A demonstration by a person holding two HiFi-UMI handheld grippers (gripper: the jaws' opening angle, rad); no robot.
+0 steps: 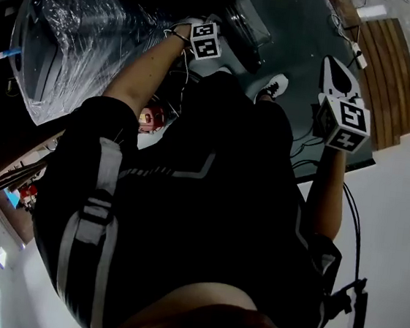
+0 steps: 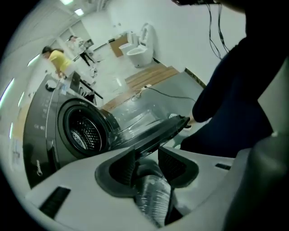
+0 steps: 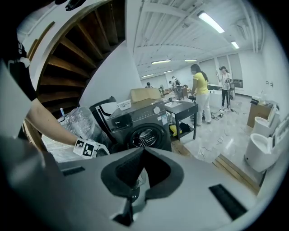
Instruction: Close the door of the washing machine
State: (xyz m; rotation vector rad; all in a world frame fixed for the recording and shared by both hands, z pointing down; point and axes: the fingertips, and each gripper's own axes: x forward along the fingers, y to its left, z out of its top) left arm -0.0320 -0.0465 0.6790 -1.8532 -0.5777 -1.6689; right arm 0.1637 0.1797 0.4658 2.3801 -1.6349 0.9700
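**Left gripper** point(image 2: 145, 163): the jaws stand part-way apart. The dark rim of the washing machine's door point(image 2: 167, 128) runs down between them, with crinkled clear film just below. The pads appear to bear on that rim, so this gripper is judged to have hold of the door's free edge. Beyond the jaws and to their left the drum opening point(image 2: 83, 131) lies fully exposed in the front of the washing machine point(image 2: 45, 135). The door swings out from there towards the gripper.

**Stage of task:** judged early. The door stands wide open and well apart from its seat. What remains is to swing it across the opening and press it home until it latches.

**Right gripper** point(image 3: 141, 154): the jaws are closed together with nothing between them. It takes no part in the hold. The washing machine is well beyond its tips, and the left gripper's marker cube point(image 3: 86, 148) lies to their left.

**Writing:** a small badge and printed markings sit on the control panel point(image 3: 135, 115), too small to read. The marker cubes bear only black-and-white squares. No brand can be made out.
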